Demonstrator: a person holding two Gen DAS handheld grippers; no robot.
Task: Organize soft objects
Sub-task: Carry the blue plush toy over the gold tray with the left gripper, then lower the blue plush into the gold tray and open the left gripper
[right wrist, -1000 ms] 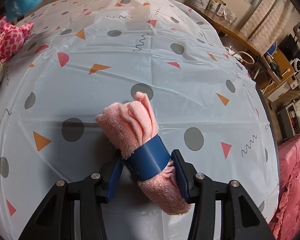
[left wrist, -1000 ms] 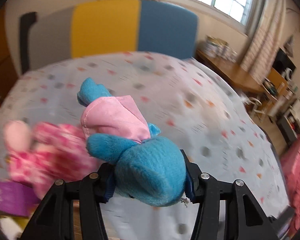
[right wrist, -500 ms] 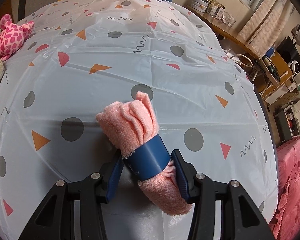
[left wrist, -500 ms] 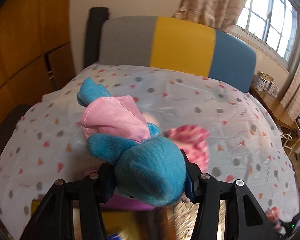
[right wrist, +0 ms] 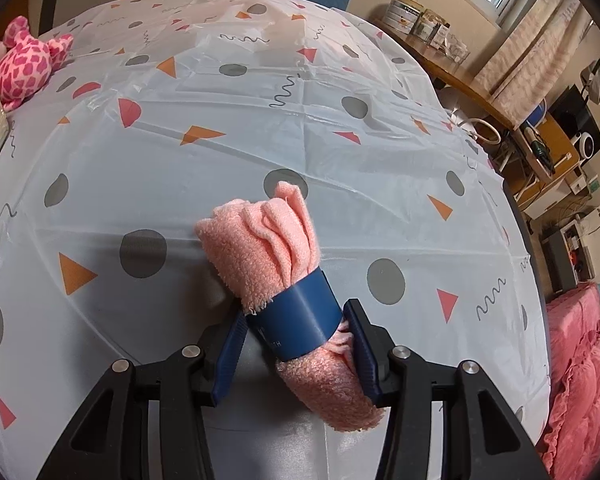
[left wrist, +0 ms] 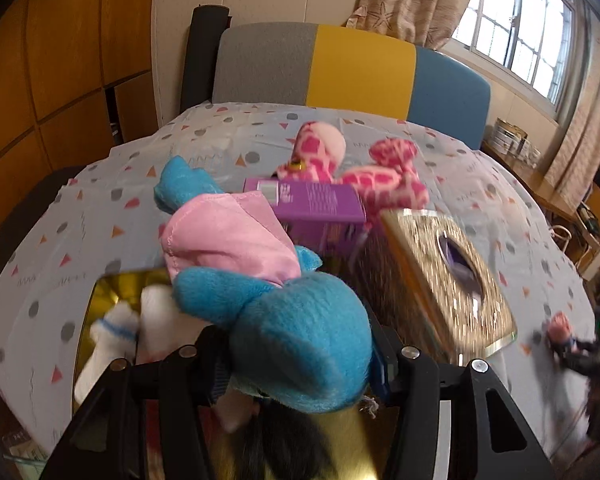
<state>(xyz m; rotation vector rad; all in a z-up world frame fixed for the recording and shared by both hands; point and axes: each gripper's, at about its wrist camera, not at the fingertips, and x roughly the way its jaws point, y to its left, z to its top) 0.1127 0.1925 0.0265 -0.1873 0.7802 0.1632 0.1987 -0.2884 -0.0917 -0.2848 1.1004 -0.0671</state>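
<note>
My left gripper (left wrist: 298, 364) is shut on a blue plush toy (left wrist: 296, 336) in a pink cloth, and holds it over a gold box (left wrist: 100, 300) that has white soft things (left wrist: 112, 340) inside. A pink spotted plush (left wrist: 352, 168) lies behind a purple carton (left wrist: 320, 204) further back, and the same pink spotted plush (right wrist: 24, 68) appears at the far left of the right wrist view. My right gripper (right wrist: 296, 354) is shut on a rolled peach towel (right wrist: 268, 248) with a dark blue band (right wrist: 300, 324), low over the patterned tablecloth (right wrist: 220, 140).
A gold glitter lid (left wrist: 448, 272) leans to the right of the box. A chair (left wrist: 352, 68) with grey, yellow and blue panels stands behind the table. The other gripper (left wrist: 576, 348) shows small at the right edge. Shelves and a pink quilt (right wrist: 580, 360) lie beyond the table's right side.
The left gripper has swung with the blue plush from over the open tablecloth to above the gold box, bringing box, lid and purple carton into view. The right gripper and towel have stayed put.
</note>
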